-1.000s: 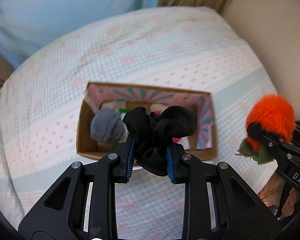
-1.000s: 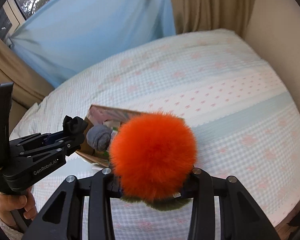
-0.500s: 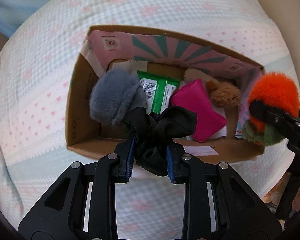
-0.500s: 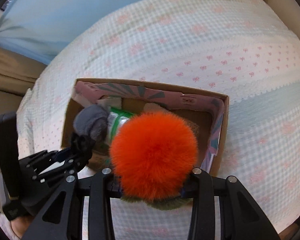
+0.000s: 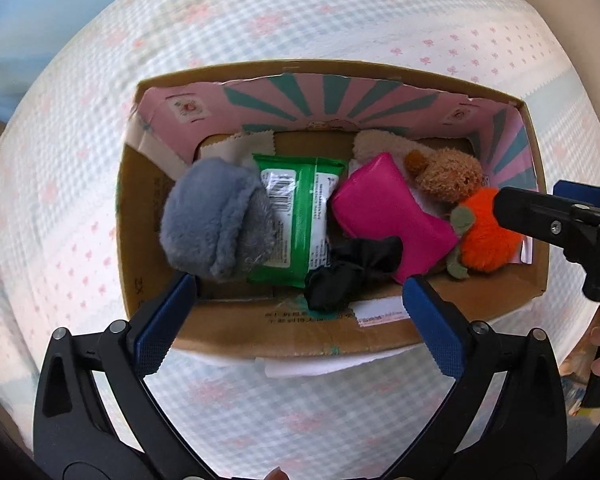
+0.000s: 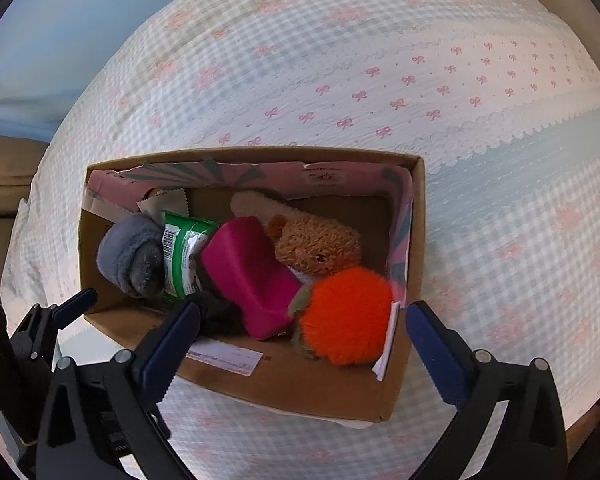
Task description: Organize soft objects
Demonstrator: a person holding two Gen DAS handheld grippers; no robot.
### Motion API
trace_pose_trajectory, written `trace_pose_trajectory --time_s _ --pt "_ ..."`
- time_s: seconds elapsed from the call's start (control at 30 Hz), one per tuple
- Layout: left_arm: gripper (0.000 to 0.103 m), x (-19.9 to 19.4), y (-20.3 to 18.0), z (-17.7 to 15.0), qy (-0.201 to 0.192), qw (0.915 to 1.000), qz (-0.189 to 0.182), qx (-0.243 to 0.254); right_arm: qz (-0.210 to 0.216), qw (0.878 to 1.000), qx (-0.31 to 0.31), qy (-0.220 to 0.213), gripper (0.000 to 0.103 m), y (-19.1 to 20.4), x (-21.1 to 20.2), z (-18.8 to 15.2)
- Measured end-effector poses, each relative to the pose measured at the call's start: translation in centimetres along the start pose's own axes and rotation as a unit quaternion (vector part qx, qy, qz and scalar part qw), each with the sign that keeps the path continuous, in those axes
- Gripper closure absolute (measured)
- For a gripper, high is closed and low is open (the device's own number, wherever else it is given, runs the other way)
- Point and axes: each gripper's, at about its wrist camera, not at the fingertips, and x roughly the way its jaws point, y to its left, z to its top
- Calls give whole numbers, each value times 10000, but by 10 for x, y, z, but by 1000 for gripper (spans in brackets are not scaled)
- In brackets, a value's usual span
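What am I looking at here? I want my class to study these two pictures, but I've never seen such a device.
A person holds a handheld two-finger gripper in each hand, each carrying a fisheye camera looking along its fingers. One picture comes from the left gripper, the other from the right gripper. Both are open, holding nothing. Below, on a bed, a cardboard box holds a black scrunchie, an orange pompom, a grey plush, a green packet, a pink pouch and a brown plush.

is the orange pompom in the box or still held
In the box: the orange pompom lies in the cardboard box's right end, and the right gripper is open around nothing.
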Motion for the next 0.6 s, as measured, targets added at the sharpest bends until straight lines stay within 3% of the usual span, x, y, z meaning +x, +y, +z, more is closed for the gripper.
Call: trace_pose_trajectory --time_s 0.4,0.6 --pt "1 -65 -3 -4 -567 9980 -96 -263 171 9983 120 -542 1 -8 -52 -14" --pt "1 -136 -14 -14 -1228 9918 -163 -309 82 9905 93 -1370 1 -21 -127 -38"
